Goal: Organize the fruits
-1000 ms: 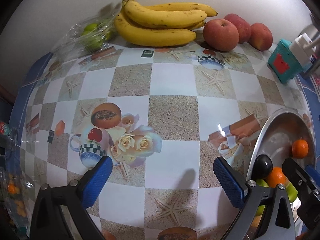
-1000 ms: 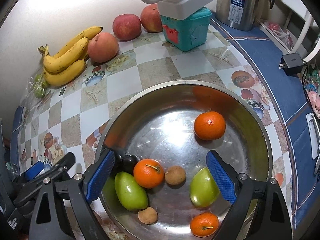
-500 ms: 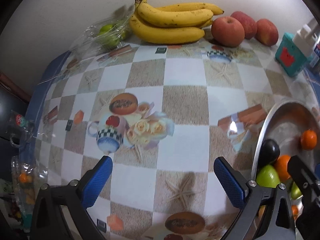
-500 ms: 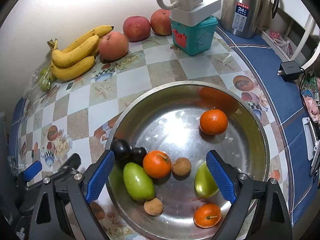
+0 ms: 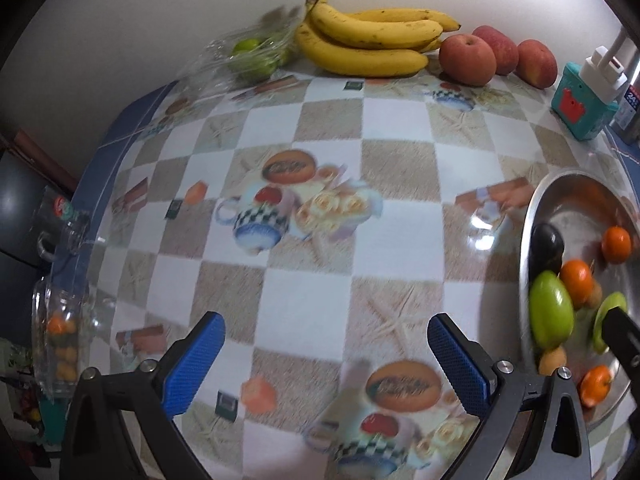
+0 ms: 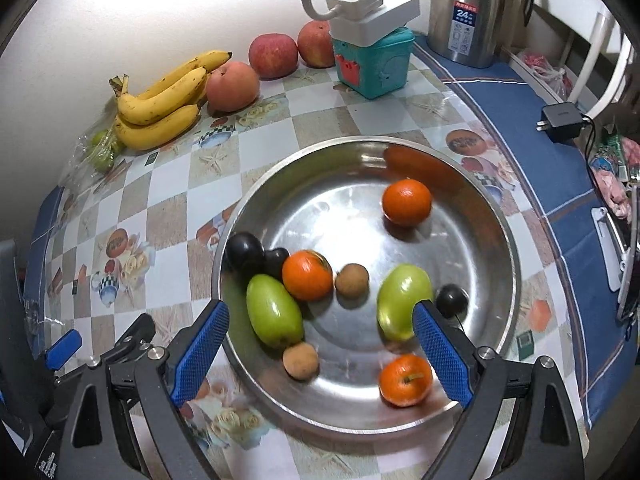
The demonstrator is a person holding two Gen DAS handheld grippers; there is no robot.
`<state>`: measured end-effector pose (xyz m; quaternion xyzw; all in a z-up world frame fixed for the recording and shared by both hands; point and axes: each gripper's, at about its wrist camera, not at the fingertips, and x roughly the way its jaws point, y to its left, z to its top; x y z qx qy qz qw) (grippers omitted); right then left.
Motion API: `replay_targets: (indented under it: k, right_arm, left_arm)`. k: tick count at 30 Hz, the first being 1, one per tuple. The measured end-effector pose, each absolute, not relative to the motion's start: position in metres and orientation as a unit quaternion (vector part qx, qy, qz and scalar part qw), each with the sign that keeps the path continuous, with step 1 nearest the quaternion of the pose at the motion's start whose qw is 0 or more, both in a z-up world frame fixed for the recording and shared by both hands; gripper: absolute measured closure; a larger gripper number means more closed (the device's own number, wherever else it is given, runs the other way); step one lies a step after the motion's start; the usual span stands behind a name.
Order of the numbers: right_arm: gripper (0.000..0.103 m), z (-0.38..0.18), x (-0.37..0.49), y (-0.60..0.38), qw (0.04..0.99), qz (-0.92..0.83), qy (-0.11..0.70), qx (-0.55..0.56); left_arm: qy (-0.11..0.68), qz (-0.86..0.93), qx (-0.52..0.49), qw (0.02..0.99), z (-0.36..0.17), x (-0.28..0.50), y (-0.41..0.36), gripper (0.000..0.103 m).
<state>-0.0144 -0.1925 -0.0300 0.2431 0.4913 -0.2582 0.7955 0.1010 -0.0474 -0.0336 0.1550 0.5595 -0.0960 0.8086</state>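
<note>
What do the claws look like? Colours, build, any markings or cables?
Both alike: left claw and right claw have black angular finger arms with triangular cut-outs, silver screws at the joints, and blue pads with a diamond-knurled face. No cables or markings visible; no hands or sleeves in view.

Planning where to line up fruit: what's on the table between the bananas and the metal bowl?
Nothing: in the right wrist view, only bare patterned tablecloth lies between the bananas and the bowl.
</note>
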Motion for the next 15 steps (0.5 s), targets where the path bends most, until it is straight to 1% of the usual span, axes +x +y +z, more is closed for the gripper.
replay_targets:
  k: [15]
  right_arm:
    - [0.01, -0.028, -0.072, -0.153, 0.806, -0.249, 0.488, 0.223]
  left_arm:
    - [0.54, -0.098, 0.185, 0.815, -0.029, 0.035, -0.014, 0.0]
